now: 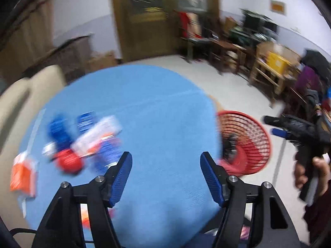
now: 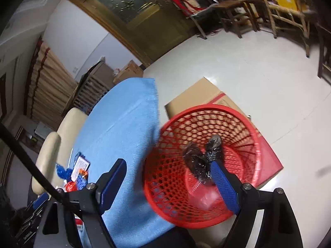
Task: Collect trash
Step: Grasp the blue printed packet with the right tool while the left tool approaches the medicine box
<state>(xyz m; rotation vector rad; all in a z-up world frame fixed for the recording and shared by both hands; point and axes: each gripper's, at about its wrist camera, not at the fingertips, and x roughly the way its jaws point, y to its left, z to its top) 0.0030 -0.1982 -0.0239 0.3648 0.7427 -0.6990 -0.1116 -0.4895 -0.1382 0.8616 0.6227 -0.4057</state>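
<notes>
1. Left gripper (image 1: 166,165) is spread with nothing between its fingers; the wrappers (image 1: 82,142) lie at ten o'clock on the blue cloth (image 1: 155,107).
2. Right gripper (image 2: 168,171) is also spread and grips nothing; the red basket (image 2: 198,219) sits at one o'clock with dark crumpled trash (image 2: 196,163) inside.

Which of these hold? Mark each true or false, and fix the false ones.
1. The red basket stands on the blue table. False: it stands on the floor beside the blue table.
2. The left gripper is open and empty. True.
3. The basket is empty. False: a dark crumpled wrapper is in it.
4. Red, white and blue wrappers lie on the table. True.
5. The right gripper is shut. False: open.
</notes>
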